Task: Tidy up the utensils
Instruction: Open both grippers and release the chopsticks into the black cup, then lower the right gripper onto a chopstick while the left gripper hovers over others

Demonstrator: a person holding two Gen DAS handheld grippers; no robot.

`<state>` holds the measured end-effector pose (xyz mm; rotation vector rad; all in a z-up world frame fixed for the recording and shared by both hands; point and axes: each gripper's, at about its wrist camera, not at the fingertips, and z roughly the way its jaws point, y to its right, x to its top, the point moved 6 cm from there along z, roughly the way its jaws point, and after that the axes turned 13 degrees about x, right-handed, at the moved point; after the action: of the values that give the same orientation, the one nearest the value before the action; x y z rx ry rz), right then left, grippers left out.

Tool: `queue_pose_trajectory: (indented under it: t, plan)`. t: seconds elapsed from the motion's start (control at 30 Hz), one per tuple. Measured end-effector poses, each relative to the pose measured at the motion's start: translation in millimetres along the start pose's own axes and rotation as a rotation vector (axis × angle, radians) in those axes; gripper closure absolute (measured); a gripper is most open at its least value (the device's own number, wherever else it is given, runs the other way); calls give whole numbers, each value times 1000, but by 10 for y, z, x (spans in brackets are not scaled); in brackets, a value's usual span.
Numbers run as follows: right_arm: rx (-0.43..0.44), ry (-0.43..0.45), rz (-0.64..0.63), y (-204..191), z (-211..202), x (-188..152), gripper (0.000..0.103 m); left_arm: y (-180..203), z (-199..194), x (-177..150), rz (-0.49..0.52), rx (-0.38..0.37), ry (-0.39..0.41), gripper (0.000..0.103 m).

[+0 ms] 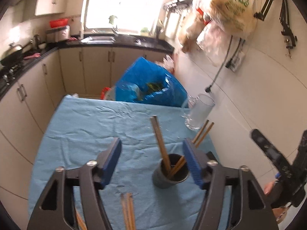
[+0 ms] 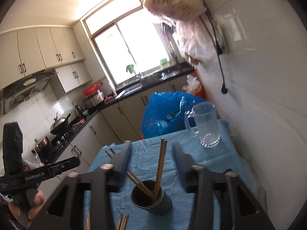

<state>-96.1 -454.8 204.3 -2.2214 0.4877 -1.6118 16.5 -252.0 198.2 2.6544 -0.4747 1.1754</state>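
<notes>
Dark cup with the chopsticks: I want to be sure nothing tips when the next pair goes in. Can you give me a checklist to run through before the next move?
1. Dark cup upright on the blue cloth: ok.
2. Chopsticks in the cup seated inside, leaning on the rim: ok.
3. Left gripper open and empty: ok.
4. Right gripper open and empty: ok.
5. Loose chopsticks on the cloth in front of the cup, free to pick: ok.
6. Glass pitcher standing apart from the cup: ok; whether the pair beside it touches it: cannot tell.
</notes>
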Motion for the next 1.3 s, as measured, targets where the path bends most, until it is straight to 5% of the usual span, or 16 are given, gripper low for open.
queue_pose_trajectory:
  t: [0.1,0.4,0.6,0.8,1.3]
  plan:
    - [-20,36,-22,-88,-203,-74,17,-209,-159,-130,-18,56,43,30]
    - [-69,-28,-144,-428,-298,-921,2,-929,-219,-984,-62,187,30,22]
    - [-73,-129,-181,-512,6,-1572,2,-1479,4,-1727,-95,363,-49,22]
    - [-150,-217,-149,-362,355,-2125,2,-1838,202,-2231,-168,439,-107,22]
    - [-210,-321,-146,-240,591,-2469,3,-2050,516,-2581,-189,464,-175,22]
